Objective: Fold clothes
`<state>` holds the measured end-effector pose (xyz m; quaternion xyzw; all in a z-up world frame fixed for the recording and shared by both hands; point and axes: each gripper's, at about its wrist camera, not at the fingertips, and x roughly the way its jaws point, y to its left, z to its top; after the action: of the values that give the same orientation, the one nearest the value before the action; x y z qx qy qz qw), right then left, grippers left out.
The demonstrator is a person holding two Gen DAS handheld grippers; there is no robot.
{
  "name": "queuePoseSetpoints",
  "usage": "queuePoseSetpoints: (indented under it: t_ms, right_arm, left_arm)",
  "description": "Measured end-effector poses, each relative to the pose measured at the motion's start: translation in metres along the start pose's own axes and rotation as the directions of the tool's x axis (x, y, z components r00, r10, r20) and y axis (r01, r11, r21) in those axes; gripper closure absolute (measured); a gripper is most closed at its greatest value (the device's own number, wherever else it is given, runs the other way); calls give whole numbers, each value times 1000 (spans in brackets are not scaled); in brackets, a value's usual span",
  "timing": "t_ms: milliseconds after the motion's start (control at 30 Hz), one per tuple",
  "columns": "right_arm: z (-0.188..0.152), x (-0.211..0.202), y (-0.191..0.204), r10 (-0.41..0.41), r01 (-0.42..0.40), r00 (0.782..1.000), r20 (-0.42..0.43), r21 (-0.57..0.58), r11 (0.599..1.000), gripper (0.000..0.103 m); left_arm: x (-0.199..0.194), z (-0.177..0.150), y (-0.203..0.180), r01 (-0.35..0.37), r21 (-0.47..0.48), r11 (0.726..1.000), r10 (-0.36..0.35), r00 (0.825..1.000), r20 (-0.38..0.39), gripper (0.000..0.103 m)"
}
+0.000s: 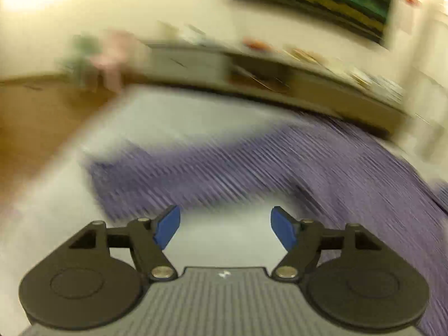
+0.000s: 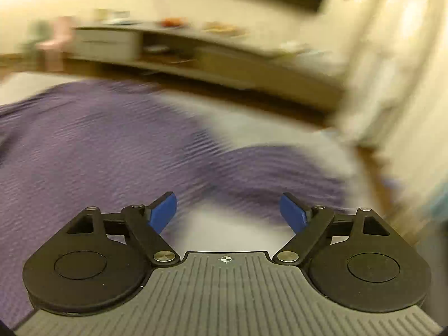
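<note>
garment [image 1: 322, 165]: purple, finely ribbed knit, spread flat on a pale grey surface [image 1: 173, 123], seemingly a bed or mat; which one cannot be told through the motion blur.

position, left view: body runs from upper right down to lower left; a sleeve-like arm ends ahead and left of the left claw [image 1: 225, 228]. cloth lies just beyond both blue pads, not between them.

position, right view: garment [image 2: 92, 145] fills the left half; a sleeve-like lobe [image 2: 274, 168] reaches right, just ahead of the right claw [image 2: 228, 212].

claws: both spread wide, pinching nothing.

judgement: each claw has a sleeve directly ahead, left arm nearer the left one, right arm nearer the right; folding not yet begun.

material: soft, limp, likely to drape and stretch when lifted.

background: low cabinet [image 2: 196, 56], wood floor [image 1: 36, 117], dark wall picture [image 1: 313, 0].
</note>
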<state>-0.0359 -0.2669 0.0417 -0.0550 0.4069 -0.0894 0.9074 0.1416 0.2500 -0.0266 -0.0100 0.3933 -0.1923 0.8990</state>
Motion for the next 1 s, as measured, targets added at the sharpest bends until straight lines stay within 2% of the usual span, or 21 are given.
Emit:
queuePoseSetpoints:
  t_ms: [67,100,167,200,233,267,300,333,467,500,533,600,667,733,767,800,833,867,933,967,1000]
  right_arm:
    - [-17,-10,16,134,-134,991,1,43,990,24]
    - [-22,-10,22,152,-152,988,-4,48,987,24]
    - [-29,-3,28,112,-112,993,-25,30,993,27]
    - [-32,0,31,92,-92,995,-35,22,996,36]
    - [-36,3,33,72,-72,996,-45,13,997,46]
    - [-39,6,36,52,-52,997,-55,3,999,79]
    - [-43,10,39,32,-32,997,-64,-6,999,99]
    - [-46,13,42,11,-12,997,-74,-16,1000,100]
    - [-60,26,54,-72,66,991,-109,-56,996,97]
    - [-61,21,59,-71,65,993,-97,-63,996,95]
    - [-60,7,72,-18,14,998,-61,-68,998,93]
    - [-60,-27,104,134,-131,991,15,-101,986,59]
    - [-62,-60,150,298,-279,952,65,-205,938,51]
    - [-66,-83,198,447,-401,892,75,-327,856,39]
    - [-71,-92,221,491,-429,868,73,-387,816,26]
    - [-74,-95,241,516,-434,853,79,-442,785,22]
    - [-78,-92,259,512,-408,854,88,-496,766,23]
    - [-81,-84,273,492,-373,866,89,-539,755,26]
    - [-84,-62,290,407,-307,912,49,-579,756,69]
    - [-81,-53,287,377,-302,926,22,-558,773,103]
    - [-76,-47,279,364,-307,932,7,-519,798,103]
  left_arm:
    - [6,-30,-25,137,27,990,-134,985,-107,30]
    - [10,-40,-34,157,43,987,-150,980,-132,30]
    - [18,-58,-51,186,74,980,-171,970,-174,27]
    - [22,-63,-55,169,89,982,-152,973,-172,27]
    - [26,-66,-56,156,100,983,-138,976,-168,36]
    - [31,-65,-54,154,94,984,-137,977,-164,51]
    - [36,-62,-50,158,74,985,-144,975,-172,91]
    - [41,-57,-45,168,43,985,-158,972,-176,95]
    - [34,-39,-36,238,-91,967,-248,960,-131,94]
    - [31,-38,-38,250,-101,963,-262,957,-123,93]
    - [30,-35,-40,261,-108,959,-274,954,-124,93]
    - [32,-31,-41,278,-139,951,-296,946,-135,93]
    - [34,-29,-41,295,-184,938,-322,936,-140,93]
    - [25,-32,-43,313,-230,921,-349,928,-133,93]
    - [24,-33,-41,321,-245,915,-359,925,-125,93]
    - [22,-33,-42,328,-250,911,-365,923,-118,93]
    - [19,-32,-41,333,-250,909,-368,923,-110,91]
    - [18,-31,-41,335,-248,909,-368,924,-101,89]
    - [14,-29,-38,320,-231,919,-346,934,-82,77]
    - [12,-32,-36,313,-220,924,-336,939,-74,69]
    - [9,-35,-35,304,-209,929,-324,944,-68,55]
